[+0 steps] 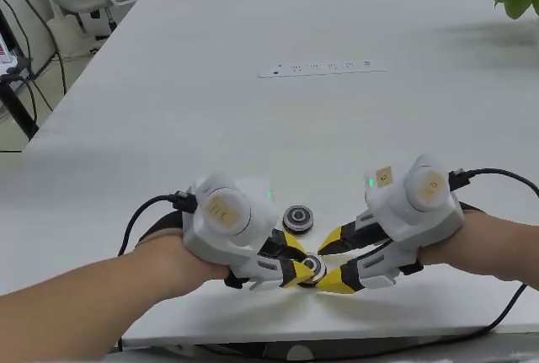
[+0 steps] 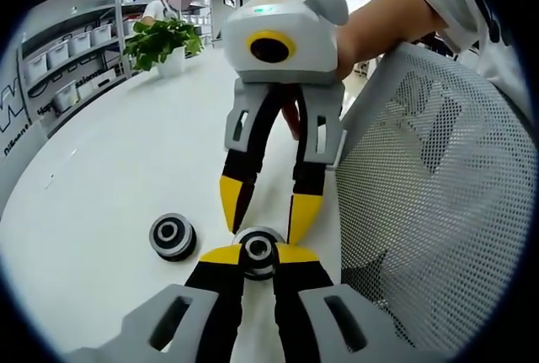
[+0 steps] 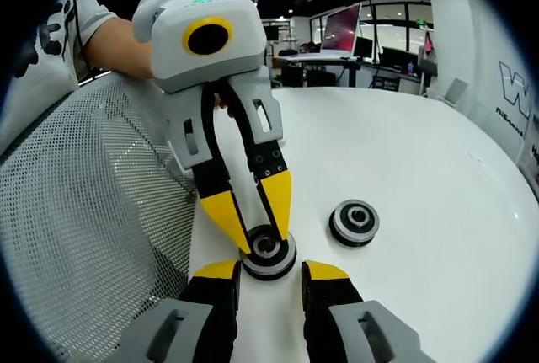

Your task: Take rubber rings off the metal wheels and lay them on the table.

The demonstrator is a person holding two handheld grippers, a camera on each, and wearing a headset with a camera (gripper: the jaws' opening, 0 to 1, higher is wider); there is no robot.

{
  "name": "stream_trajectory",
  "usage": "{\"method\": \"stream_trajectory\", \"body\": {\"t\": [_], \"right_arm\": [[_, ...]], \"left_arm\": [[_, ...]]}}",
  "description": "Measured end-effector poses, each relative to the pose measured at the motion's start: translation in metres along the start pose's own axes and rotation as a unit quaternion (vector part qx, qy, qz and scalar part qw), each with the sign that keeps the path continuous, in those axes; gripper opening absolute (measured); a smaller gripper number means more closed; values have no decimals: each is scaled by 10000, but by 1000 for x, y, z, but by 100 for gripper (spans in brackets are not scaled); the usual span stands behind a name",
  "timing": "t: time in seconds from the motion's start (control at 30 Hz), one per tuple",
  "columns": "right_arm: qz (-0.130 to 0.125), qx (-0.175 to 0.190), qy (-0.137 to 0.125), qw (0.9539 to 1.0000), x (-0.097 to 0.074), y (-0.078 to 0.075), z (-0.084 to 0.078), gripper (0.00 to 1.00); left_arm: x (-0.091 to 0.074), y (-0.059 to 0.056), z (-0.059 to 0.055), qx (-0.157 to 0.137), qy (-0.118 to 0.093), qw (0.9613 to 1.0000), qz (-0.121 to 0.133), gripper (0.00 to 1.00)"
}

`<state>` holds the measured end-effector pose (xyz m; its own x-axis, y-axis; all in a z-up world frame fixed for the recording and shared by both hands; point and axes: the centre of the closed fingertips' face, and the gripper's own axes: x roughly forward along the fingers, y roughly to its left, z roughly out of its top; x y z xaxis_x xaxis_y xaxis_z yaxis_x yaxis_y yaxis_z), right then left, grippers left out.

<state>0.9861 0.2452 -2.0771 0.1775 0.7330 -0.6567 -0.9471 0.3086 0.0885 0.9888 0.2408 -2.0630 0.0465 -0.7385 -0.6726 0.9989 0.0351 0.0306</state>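
Wheel (image 3: pixel 269 253), black-ringed, silver-hubbed, between left tongs (image 2: pixel 258 253) and right tongs (image 3: pixel 270 270)

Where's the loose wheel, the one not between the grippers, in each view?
Head view: loose wheel low centre, just beyond the second wheel, which sits between the jaws.
Left gripper view: loose wheel lower left, left of the second wheel.
Right gripper view: loose wheel right of centre, right of the second wheel.
Shared landmark: the second wheel.
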Motion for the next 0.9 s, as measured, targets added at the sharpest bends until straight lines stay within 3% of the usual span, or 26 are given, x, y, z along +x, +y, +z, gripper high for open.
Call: {"method": "stream_trajectory", "body": {"t": [0.9], "right_arm": [[23,252,-46,9997,0,3,-2,21]], "left_arm": [[1,0,0,-36,-61,10000,55,7]]}}
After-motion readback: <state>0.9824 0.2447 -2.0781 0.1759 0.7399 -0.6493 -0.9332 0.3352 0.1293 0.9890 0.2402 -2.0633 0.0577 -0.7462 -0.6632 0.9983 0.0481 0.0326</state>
